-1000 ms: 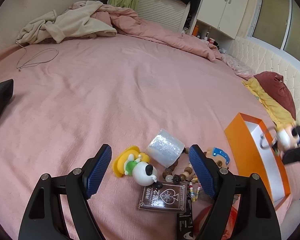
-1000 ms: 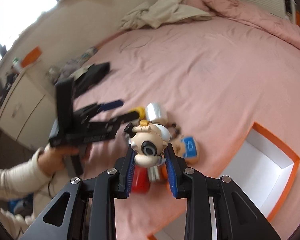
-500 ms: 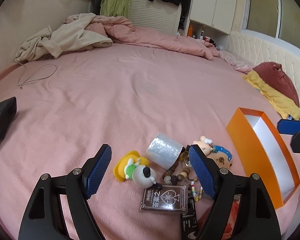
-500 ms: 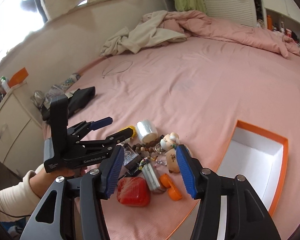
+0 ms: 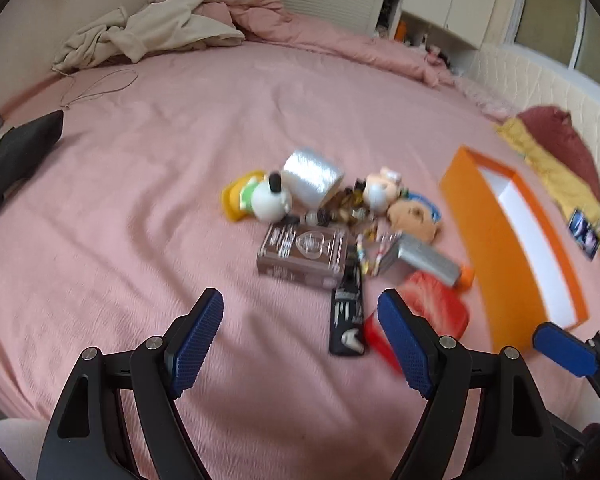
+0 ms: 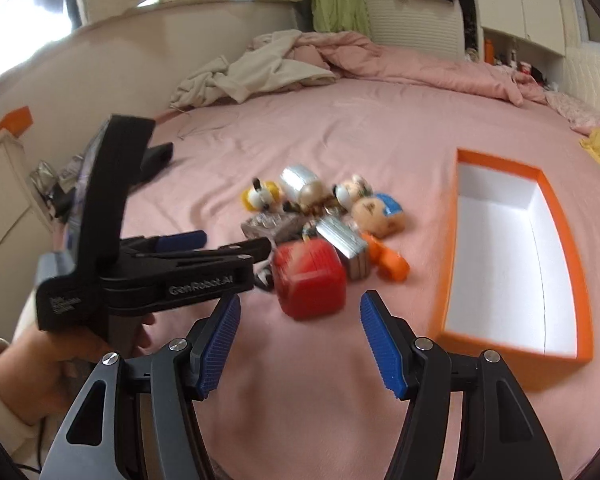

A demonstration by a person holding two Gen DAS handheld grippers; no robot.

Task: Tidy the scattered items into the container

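The orange box (image 6: 572, 264) with its white inside lies open-topped on the pink bedsheet (image 6: 340, 136), at about 3 o'clock from the heap of small things in the right wrist view; nothing shows inside the part of it that is in view. The heap sits just beside the box, apart from it. In the left wrist view it holds a white dog figurine with a yellow hat (image 5: 266, 198) at 10 o'clock of the pile, a clear tape roll (image 5: 312, 176) touching it at 12 o'clock, a blue-capped doll head (image 5: 414, 212) at 2 o'clock, a brown card box (image 5: 304, 256) in the middle, a black flat pack (image 5: 348, 316) at 6 o'clock, a red strawberry-print pouch (image 5: 436, 312) at 5 o'clock and a silver case with an orange end (image 5: 424, 260) resting over the pouch's far edge.

The left gripper (image 5: 302, 344) hovers above the sheet at 6 o'clock of the pile, jaws spread wide and empty. The right gripper (image 6: 300, 346) hangs likewise spread and empty, with the red pouch just beyond its fingertips. The left hand (image 6: 56, 360) grasps its tool's handle at 9 o'clock in the right wrist view. A beige blanket (image 5: 148, 36) lies crumpled at the far edge of the bed.
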